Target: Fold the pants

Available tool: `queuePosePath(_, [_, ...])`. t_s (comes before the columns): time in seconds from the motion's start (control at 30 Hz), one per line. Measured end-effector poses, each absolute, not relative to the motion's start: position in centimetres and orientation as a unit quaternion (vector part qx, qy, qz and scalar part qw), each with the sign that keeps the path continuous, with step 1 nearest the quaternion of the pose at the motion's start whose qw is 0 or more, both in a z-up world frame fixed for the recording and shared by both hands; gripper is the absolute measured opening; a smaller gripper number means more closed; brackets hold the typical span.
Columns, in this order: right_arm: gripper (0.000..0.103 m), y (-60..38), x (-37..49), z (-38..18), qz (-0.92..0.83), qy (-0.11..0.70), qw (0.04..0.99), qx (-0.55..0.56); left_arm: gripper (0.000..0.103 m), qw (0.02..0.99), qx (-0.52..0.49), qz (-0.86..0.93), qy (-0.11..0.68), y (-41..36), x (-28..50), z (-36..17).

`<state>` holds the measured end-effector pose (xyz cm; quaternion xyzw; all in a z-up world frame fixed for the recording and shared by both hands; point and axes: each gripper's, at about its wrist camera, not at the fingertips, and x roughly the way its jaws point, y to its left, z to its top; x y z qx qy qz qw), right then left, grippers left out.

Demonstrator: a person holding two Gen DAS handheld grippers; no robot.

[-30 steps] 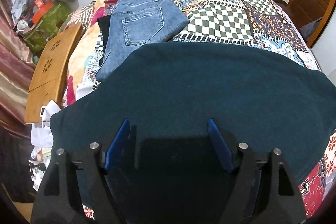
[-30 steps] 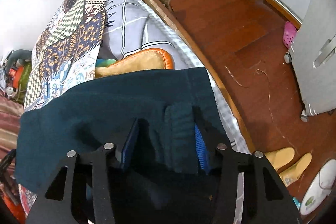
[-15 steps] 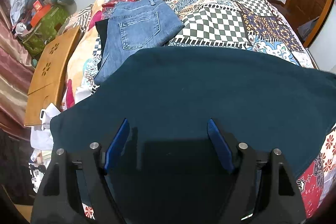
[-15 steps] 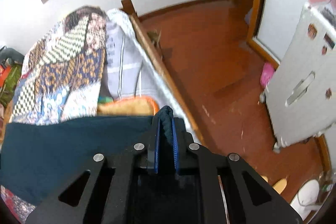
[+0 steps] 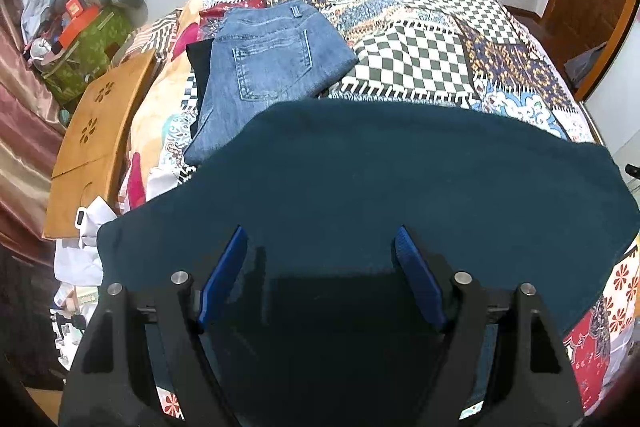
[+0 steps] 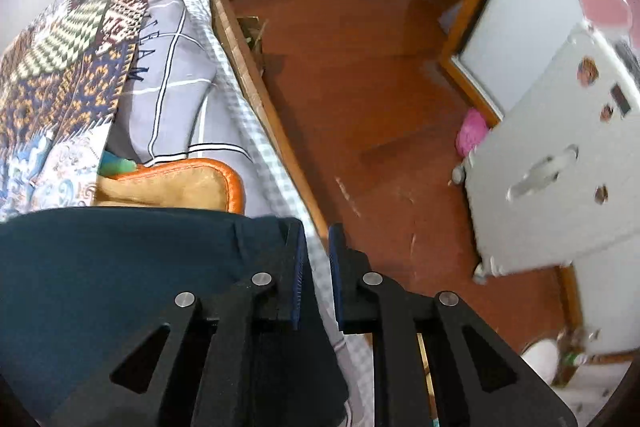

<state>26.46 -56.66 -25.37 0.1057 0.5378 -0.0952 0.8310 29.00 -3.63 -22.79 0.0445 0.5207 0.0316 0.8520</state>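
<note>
Left tool (image 5: 320, 247): we hold it spread wide over the teal pants (image 5: 380, 187), gripping nothing.
Right tool (image 6: 314, 255): we see a narrow gap between its blue pads, nothing clamped; its left finger lies at the pants' edge.
Teal pants: spread flat across the near end of the bed (image 5: 420, 39), on the patchwork quilt.
Orange cushion (image 6: 180, 183): just beyond the pants' far edge.
Folded jeans (image 5: 264, 63): on the quilt, beyond the pants.
Wooden board (image 5: 92, 131): left of the bed.
</note>
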Motion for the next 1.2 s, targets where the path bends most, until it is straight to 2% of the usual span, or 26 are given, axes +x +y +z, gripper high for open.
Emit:
queuePosePath(0.07, [0.022, -56.7, 25.6, -23.7, -0.079, 0.524, 0.837, 0.133, 0.077, 0.855, 0.042, 0.031, 0.516, -3.6, 29.2, -22.5])
queuePosePath(0.13, [0.039, -55.7, 24.8, -22.0, -0.064, 0.509, 0.848, 0.133, 0.077, 0.857, 0.040, 0.031, 0.514, -3.7, 29.5, -22.4])
queuePosePath(0.23, [0.050, -53.0, 24.1, -21.1, -0.035, 0.507, 0.853, 0.119, 0.077, 0.857, 0.035, 0.025, 0.514, -3.9, 29.9, -22.8])
queuePosePath(0.3, [0.054, -51.4, 23.8, -21.8, -0.018, 0.520, 0.846, 0.114, 0.077, 0.850, 0.038, 0.025, 0.524, -3.8, 30.2, -23.7])
queuePosePath(0.4, [0.054, -49.2, 23.0, -23.9, -0.005, 0.548, 0.831, 0.098, 0.079, 0.841, 0.046, 0.022, 0.538, -3.7, 30.2, -25.1])
queuePosePath(0.47, [0.056, -48.5, 21.7, -24.5, -0.022, 0.534, 0.840, 0.094, 0.082, 0.844, 0.044, 0.018, 0.534, -3.4, 29.7, -25.1])
queuePosePath(0.53, [0.064, -48.4, 20.6, -24.2, -0.037, 0.532, 0.840, 0.101, 0.083, 0.844, 0.046, 0.007, 0.535, -3.0, 29.0, -25.0])
queuePosePath(0.6, [0.065, -48.6, 19.4, -23.7, -0.039, 0.531, 0.839, 0.111, 0.089, 0.846, 0.052, 0.006, 0.531, -2.6, 28.1, -25.0])
queuePosePath(0.87, [0.068, -47.7, 16.6, -22.4, -0.048, 0.529, 0.843, 0.081, 0.089, 0.846, 0.058, -0.005, 0.530, -1.0, 25.0, -24.4])
queuePosePath(1.2, [0.069, -49.9, 14.0, -21.4, -0.056, 0.488, 0.845, 0.212, 0.089, 0.863, 0.075, -0.008, 0.500, -2.2, 27.6, -20.2])
